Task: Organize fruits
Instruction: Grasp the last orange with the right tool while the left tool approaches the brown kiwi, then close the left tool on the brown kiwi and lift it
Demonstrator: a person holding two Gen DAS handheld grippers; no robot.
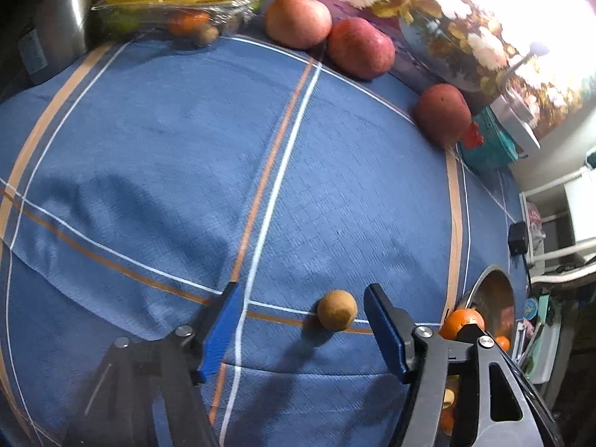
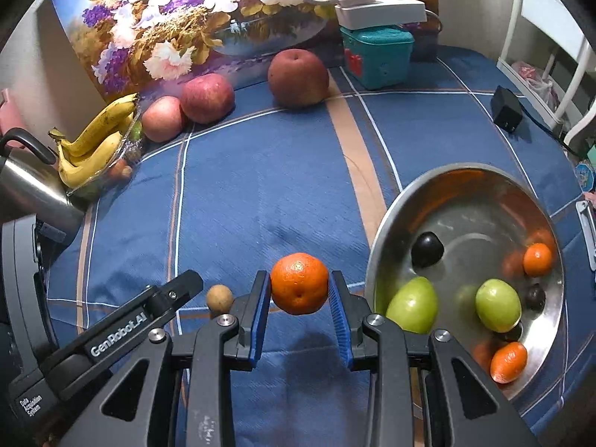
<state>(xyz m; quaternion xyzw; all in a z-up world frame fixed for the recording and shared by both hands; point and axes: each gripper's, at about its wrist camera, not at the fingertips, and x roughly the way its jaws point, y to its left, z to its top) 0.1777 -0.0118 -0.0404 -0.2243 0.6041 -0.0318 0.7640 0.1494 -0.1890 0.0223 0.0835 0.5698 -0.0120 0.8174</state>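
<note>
The right gripper [image 2: 300, 290] is clenched on a mandarin [image 2: 300, 284], its blue pads [image 2: 260, 316] pressing the fruit's two sides. The fruit is held clear of the blue checked cloth [image 2: 260, 193], with its shadow on the cloth below. Just to the right of this gripper stands a steel bowl [image 2: 387, 231], tilted in this view. Inside it lie two green fruits [image 2: 412, 305], two small oranges [image 2: 508, 362] and several dark round fruits [image 2: 427, 249]. The held mandarin is just beside the bowl's near rim, outside it.

The left gripper [image 1: 301, 327] is released: its jaws stand apart with nothing pressed between them. A small brown round fruit [image 1: 337, 310] rests on the cloth between the two fingers, nearer the right-hand finger [image 1: 383, 329]; no pad is seen to touch it. In the right wrist view the same brown fruit [image 2: 219, 298] lies just beside the tip of the left gripper's finger [image 2: 178, 287].

Along the far edge of the cloth, in front of a flower painting [image 2: 193, 11], three large red fruits [image 2: 298, 78] stand in a loose row. A bunch of bananas [image 2: 93, 145] lies on a clear tray at the left, beside a steel kettle [image 2: 33, 186]. A teal box [image 2: 376, 56] sits at the far right.
</note>
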